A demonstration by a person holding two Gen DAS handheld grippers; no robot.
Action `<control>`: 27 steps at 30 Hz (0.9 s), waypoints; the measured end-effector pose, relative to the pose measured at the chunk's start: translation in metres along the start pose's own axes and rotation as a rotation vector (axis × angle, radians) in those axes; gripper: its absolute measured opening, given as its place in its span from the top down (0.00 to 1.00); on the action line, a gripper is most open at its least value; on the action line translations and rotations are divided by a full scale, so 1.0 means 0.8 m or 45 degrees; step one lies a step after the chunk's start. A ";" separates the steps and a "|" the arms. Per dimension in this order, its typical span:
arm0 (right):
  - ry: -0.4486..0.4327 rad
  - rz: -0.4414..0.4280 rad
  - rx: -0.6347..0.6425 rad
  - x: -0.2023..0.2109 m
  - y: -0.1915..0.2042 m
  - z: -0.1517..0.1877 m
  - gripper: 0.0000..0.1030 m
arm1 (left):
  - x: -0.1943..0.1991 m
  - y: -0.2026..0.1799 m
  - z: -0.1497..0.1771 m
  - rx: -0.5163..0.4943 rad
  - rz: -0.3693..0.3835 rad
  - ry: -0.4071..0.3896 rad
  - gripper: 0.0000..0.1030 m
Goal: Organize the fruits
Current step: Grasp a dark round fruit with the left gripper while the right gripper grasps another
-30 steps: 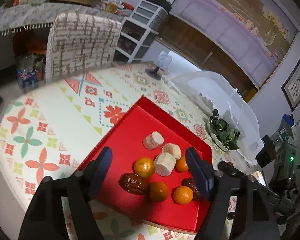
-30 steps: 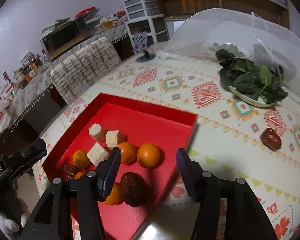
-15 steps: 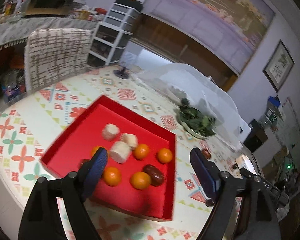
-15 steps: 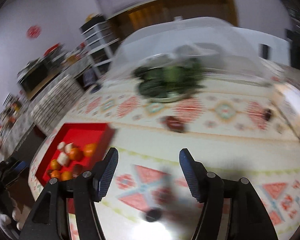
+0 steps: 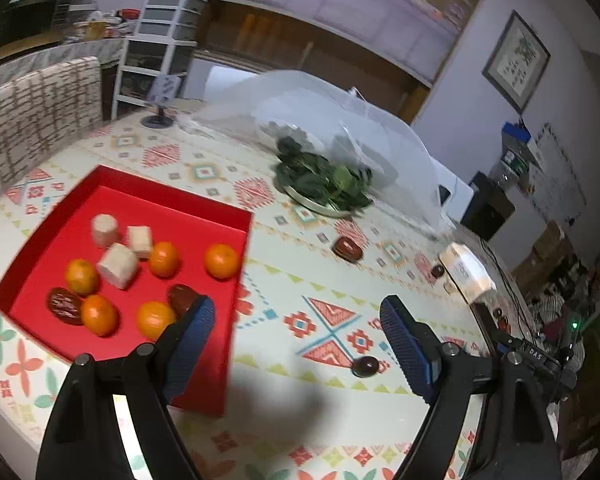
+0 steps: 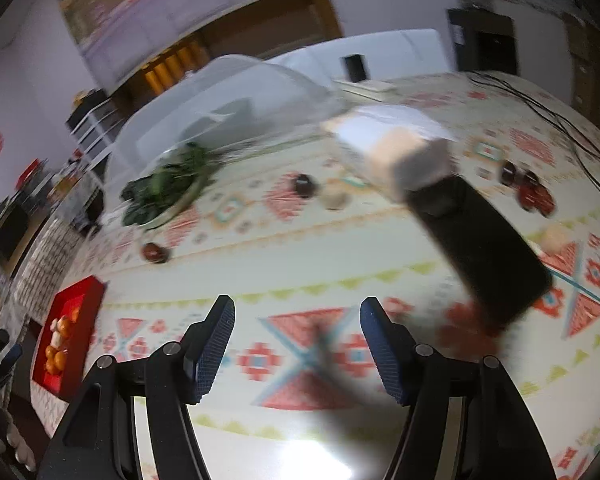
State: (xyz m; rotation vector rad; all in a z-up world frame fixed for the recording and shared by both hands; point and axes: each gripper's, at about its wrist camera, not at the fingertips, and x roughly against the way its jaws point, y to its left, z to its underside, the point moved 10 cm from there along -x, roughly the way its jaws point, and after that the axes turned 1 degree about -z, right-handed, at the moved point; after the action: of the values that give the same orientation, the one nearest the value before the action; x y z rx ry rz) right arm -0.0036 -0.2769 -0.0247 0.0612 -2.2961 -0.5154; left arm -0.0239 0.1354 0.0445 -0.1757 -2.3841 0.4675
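Here the left gripper and right gripper hang spread and empty, both having just widened; the shallow red tray of oranges sits left of frame.

Right hand-held gripper swung from red tray to open tablecloth, jaws opening, empty.

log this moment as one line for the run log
left tongs: open, empty, jaws just opened | right tongs: open, empty, jaws just opened | red tray: holds oranges, dates, white chunks | loose date: on tablecloth, outside tray
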 end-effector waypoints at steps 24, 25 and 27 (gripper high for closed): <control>0.097 0.119 0.215 -0.172 0.038 -0.125 0.32 | -0.111 -0.062 0.093 -0.211 0.053 0.338 0.19; 0.113 0.141 0.211 -0.183 0.033 -0.129 0.32 | -0.113 -0.061 0.093 -0.211 0.053 0.344 0.19; 0.145 0.157 0.203 -0.202 0.029 -0.133 0.33 | -0.118 -0.058 0.094 -0.216 0.051 0.351 0.19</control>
State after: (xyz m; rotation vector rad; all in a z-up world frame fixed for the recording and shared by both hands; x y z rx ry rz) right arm 0.1873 -0.2607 -0.0597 0.0258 -2.2086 -0.2583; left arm -0.0020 0.0473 -0.0478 -0.3421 -2.1504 0.2410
